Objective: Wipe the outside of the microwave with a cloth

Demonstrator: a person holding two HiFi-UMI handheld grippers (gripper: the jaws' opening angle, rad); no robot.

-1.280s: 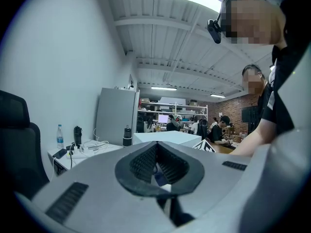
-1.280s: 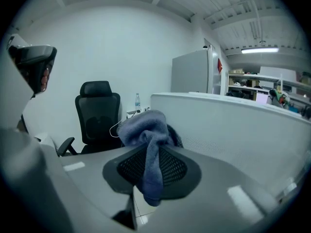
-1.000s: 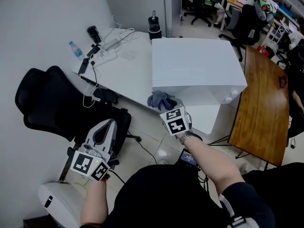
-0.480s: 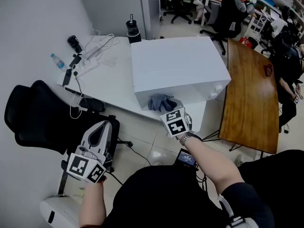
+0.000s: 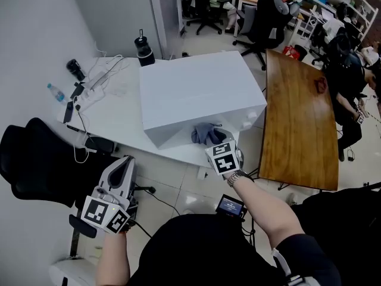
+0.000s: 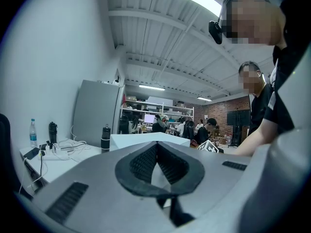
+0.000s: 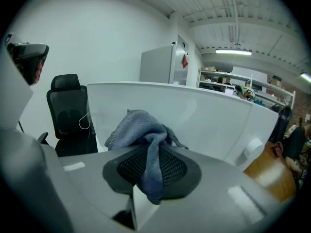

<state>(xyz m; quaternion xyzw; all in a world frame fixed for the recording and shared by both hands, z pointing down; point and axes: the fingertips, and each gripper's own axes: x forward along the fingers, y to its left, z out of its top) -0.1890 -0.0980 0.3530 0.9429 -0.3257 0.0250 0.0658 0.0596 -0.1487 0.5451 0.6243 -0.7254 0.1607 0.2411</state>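
Right tool (image 5: 212, 143) pinches the cloth (image 5: 205, 133) at the microwave (image 5: 190, 88) front; best to press the wad flat and sweep evenly; left tool (image 5: 122, 167), pressed together and empty, hangs aside.

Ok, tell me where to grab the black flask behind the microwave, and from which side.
Grip the black flask probably around its wide lower body, jaws level, coming from the left, away from the microwave close beside it: it stands upright and its top narrows. The left gripper is shut; open it first.
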